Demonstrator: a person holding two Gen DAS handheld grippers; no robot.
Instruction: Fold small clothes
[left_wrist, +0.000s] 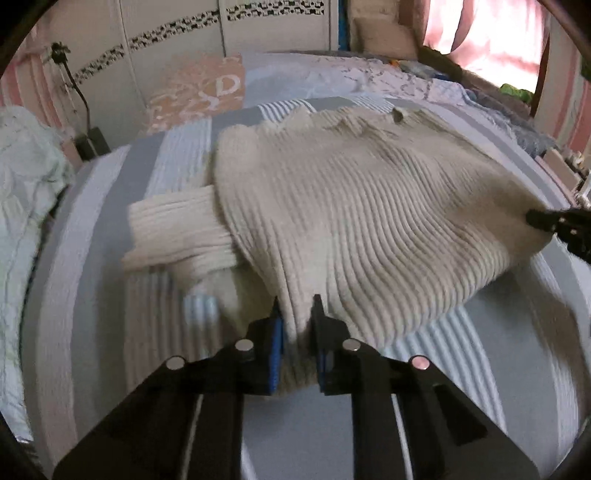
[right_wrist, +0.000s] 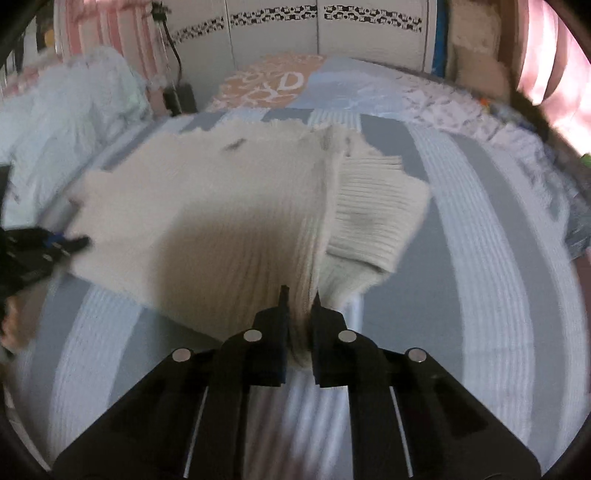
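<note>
Left tool (left_wrist: 297, 310): clamped on the near hem of the cream ribbed knit sweater (left_wrist: 351, 199).
Right tool (right_wrist: 301, 299): pinching the same sweater's hem beside a folded sleeve (right_wrist: 373, 214) at 1 o'clock.
Sweater: spread on the grey-and-white striped bed cover (right_wrist: 480, 258).
Beyond: peach patterned pillow (right_wrist: 269, 83) at 12 o'clock.

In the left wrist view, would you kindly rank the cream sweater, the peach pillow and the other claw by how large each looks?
1. Cream sweater, by far the largest.
2. Peach pillow.
3. Right claw, smallest, though the frame edge cuts it off.

The pillow lies farther back, so it may really be bigger than it looks.
</note>
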